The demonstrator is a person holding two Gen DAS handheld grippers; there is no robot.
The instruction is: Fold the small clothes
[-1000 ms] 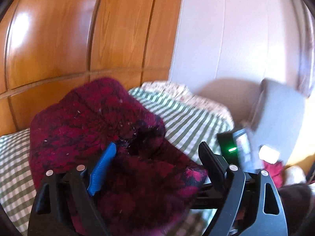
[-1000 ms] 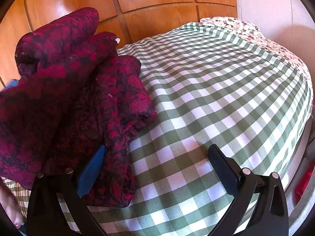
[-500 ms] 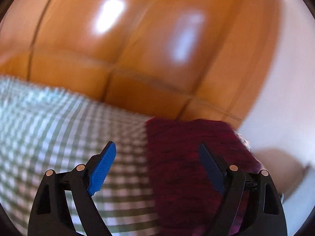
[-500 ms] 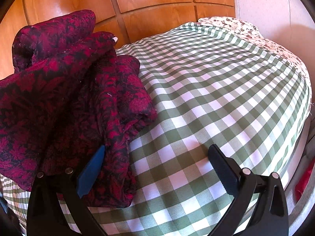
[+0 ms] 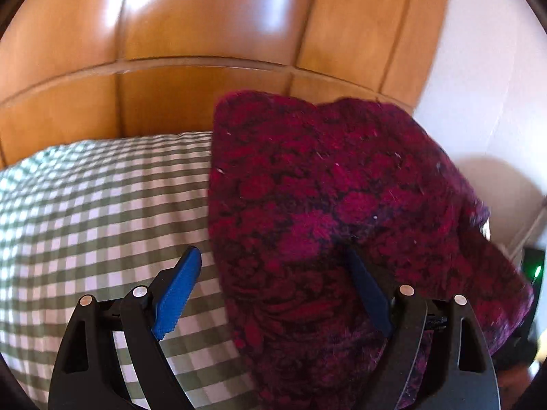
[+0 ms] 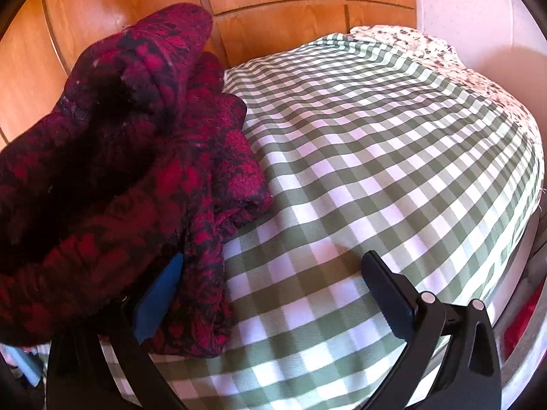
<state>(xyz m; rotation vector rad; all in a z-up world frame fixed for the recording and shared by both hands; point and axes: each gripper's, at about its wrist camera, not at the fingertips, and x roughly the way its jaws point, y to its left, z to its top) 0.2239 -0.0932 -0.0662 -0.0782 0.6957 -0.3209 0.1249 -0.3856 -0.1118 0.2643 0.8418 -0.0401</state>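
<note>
The red knit [image 5: 328, 205] is bunched up on the checked bedspread [image 5: 89, 205], over by the wooden headboard [image 5: 205, 20]. From the right wrist view it's a thick pile of layers, with one rolled lump sitting on top and a folded slab under it, so more of a heap than a neat fold.

Left gripper [image 5: 273, 273] is spread wide. Its left finger hangs over bare bedspread and the right one sits at the knit, but nothing is pinched between the pads. Right gripper [image 6: 273, 280] is wide open too – the knit drapes over its left finger, the other finger is out over the bedspread, and no squeeze is going on.

What I'd worry about from here:

- Thick fuzzy fabric stacked in layers – close on the edge and you could easily pinch only the top layer, so the rest slides off and the fold comes undone.
- The knit hanging over the right gripper's finger could snag on the pad and get dragged if that hand pulls away.
- The bedspread is soft and loose, so a low grab might catch it along with the knit.
- That rolled lump on top looks ready to tip toward the headboard if nudged.
</note>
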